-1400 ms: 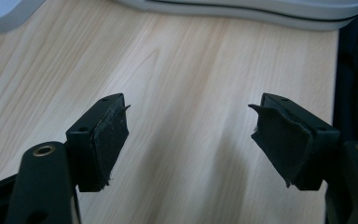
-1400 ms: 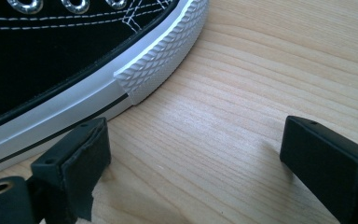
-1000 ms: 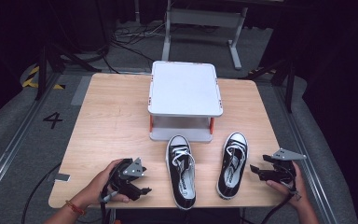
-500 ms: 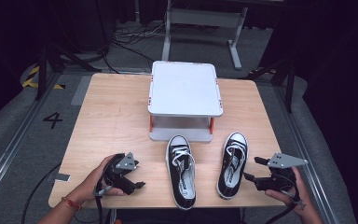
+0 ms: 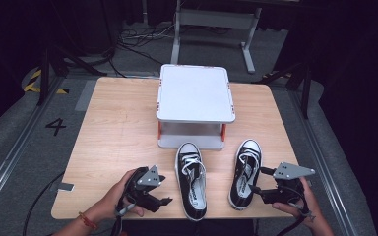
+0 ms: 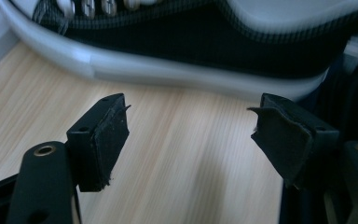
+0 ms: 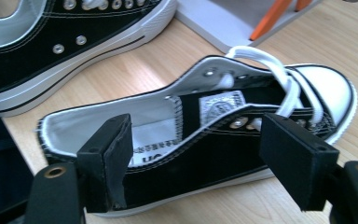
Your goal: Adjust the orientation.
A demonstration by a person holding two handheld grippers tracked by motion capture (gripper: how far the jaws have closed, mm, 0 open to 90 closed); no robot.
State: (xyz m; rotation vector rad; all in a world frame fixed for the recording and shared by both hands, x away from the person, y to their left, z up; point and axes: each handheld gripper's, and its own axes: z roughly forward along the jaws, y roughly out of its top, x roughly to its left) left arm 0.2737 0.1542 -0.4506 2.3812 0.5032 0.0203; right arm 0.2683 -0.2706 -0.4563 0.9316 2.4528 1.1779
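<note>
Two black sneakers with white soles and laces lie on the wooden table (image 5: 118,128), toes pointing away. My left gripper (image 5: 166,190) is open just left of the left shoe (image 5: 191,179). In the left gripper view its jaws (image 6: 189,112) stand wide apart with that shoe's white sole edge (image 6: 168,72) close ahead. My right gripper (image 5: 258,180) is open at the heel side of the right shoe (image 5: 245,169). In the right gripper view the right gripper (image 7: 195,130) straddles the rear of this shoe (image 7: 326,88), without touching it.
A white two-tier stand with orange legs (image 5: 195,93) sits mid-table just beyond the shoes. The left shoe (image 7: 51,56) and the stand's base (image 7: 219,21) appear in the right gripper view. The table's near edge lies under both hands.
Both grippers have edged inward toward their shoes, the left one to the right, the right one to the left. The shoes have not moved.
</note>
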